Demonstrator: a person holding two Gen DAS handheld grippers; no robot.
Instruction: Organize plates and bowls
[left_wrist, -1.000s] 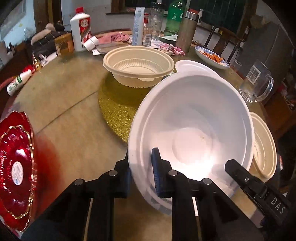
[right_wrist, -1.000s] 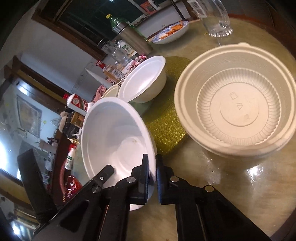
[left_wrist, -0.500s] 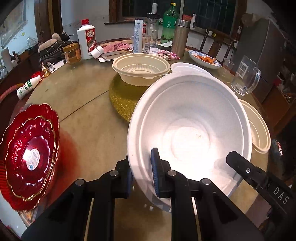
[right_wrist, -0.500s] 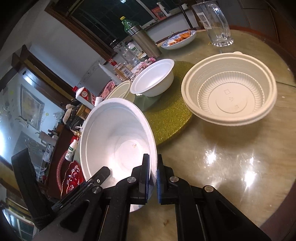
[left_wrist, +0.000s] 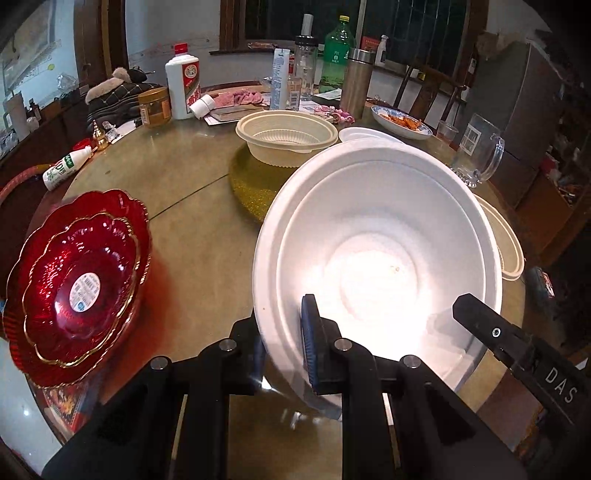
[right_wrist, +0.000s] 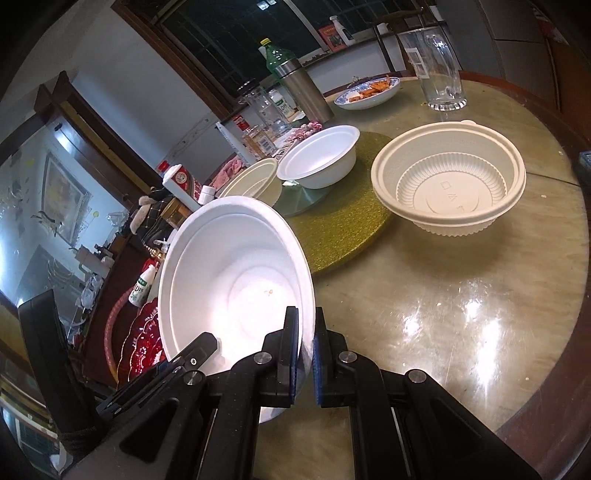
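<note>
Both hand-held grippers (left_wrist: 284, 347) (right_wrist: 304, 354) pinch the white bowl (left_wrist: 380, 258), tilted, mouth toward the cameras.

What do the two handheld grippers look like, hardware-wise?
Both are matte black plastic. The left gripper and right gripper each have two flat fingers on angular linkage arms with round silver pivot pins, and ribbed blue pads on the inner faces. White "DAS" lettering shows on the right gripper's side in the left view. No cables or sleeves visible.

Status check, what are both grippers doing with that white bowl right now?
Left gripper and right gripper both shut on the white bowl's rim. Bowl tilted, off the table. Nothing blocking.
</note>
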